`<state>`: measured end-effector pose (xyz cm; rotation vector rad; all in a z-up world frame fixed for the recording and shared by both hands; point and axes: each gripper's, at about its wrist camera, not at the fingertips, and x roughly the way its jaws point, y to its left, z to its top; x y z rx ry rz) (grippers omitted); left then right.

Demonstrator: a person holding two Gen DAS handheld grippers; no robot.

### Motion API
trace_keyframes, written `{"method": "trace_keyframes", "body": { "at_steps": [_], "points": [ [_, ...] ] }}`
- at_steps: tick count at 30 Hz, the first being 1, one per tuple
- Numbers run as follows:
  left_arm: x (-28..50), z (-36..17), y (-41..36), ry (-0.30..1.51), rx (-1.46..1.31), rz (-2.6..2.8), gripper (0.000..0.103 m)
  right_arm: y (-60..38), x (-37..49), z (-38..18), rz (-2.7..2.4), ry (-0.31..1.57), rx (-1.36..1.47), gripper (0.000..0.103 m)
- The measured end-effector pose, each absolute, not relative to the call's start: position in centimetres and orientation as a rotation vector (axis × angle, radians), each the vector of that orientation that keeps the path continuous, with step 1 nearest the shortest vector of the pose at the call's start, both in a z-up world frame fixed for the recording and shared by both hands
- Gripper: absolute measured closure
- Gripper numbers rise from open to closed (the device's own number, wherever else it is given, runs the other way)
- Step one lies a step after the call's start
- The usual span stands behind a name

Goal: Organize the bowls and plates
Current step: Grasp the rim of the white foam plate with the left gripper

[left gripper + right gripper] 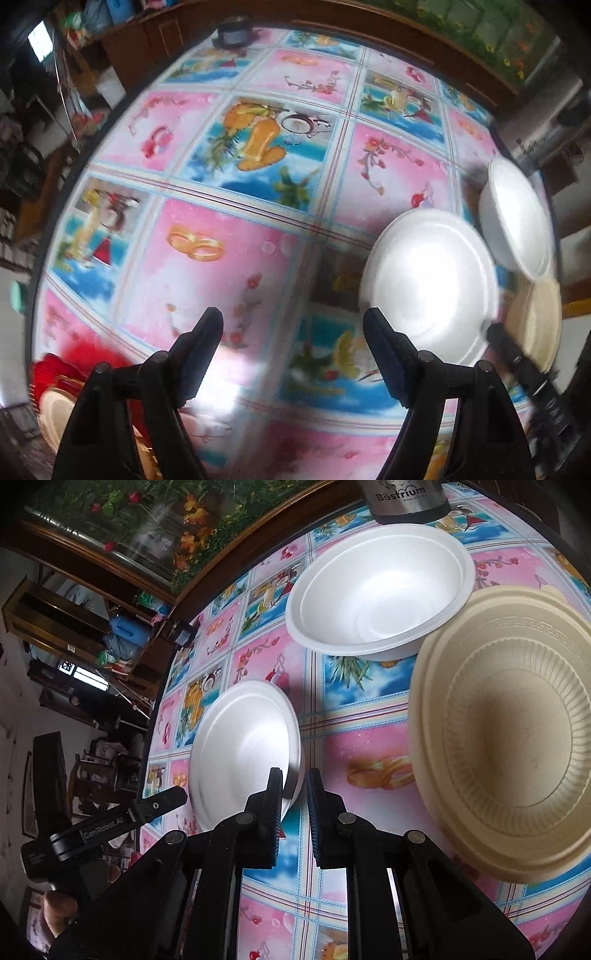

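Observation:
A white foam plate point(428, 284) point(245, 749) lies on the patterned table. A white foam bowl point(517, 214) point(380, 587) stands beyond it. A beige ribbed plate point(513, 738) point(535, 321) lies at the right. My left gripper point(293, 350) is open and empty above the tablecloth, left of the white plate. My right gripper point(295, 786) hovers at the white plate's near rim with its jaws almost closed and a narrow gap between them, holding nothing. The right gripper also shows in the left wrist view point(517, 362), and the left gripper in the right wrist view point(122, 823).
A steel flask point(406, 496) stands behind the bowl. A dark round object point(232, 35) sits at the table's far edge. Red and beige dishes point(55, 391) sit at the near left. The table point(229, 288) has a dark rim, with furniture beyond.

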<state>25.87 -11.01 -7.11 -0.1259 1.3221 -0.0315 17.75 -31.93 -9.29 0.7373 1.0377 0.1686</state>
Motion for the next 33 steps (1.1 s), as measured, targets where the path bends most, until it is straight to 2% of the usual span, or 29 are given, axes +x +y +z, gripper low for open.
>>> {"method": "trace_keyframes", "body": {
  "at_steps": [11, 20, 24, 26, 28, 31, 33],
  "points": [
    [27.7, -8.5, -13.0, 1.371, -0.207, -0.097, 0.025, -32.3, 18.5, -11.0, 0.221, 1.068, 0.849, 0.09],
    [28.3, -9.7, -12.5, 1.386, -0.27, -0.108, 0.028, -31.6, 18.9, -11.1, 0.199, 1.058, 0.826, 0.09],
    [28.0, -9.3, -12.5, 1.378, -0.269, -0.119, 0.059, -31.7, 19.0, -11.2, 0.179, 1.045, 0.827, 0.09],
    [27.8, -9.2, -12.7, 1.379, -0.25, -0.124, 0.066, -31.9, 18.9, -11.2, 0.175, 1.038, 0.833, 0.09],
    [27.6, -9.2, -12.8, 1.38, -0.25, -0.136, 0.078, -31.8, 18.9, -11.2, 0.178, 1.032, 0.831, 0.09],
    [27.6, -9.2, -13.3, 1.376, -0.249, -0.154, 0.091, -31.6, 18.8, -11.0, 0.179, 1.023, 0.819, 0.09],
    [27.5, -9.1, -13.6, 1.367, -0.227, -0.157, 0.093, -31.6, 18.8, -11.0, 0.179, 1.022, 0.808, 0.09]
  ]
}}
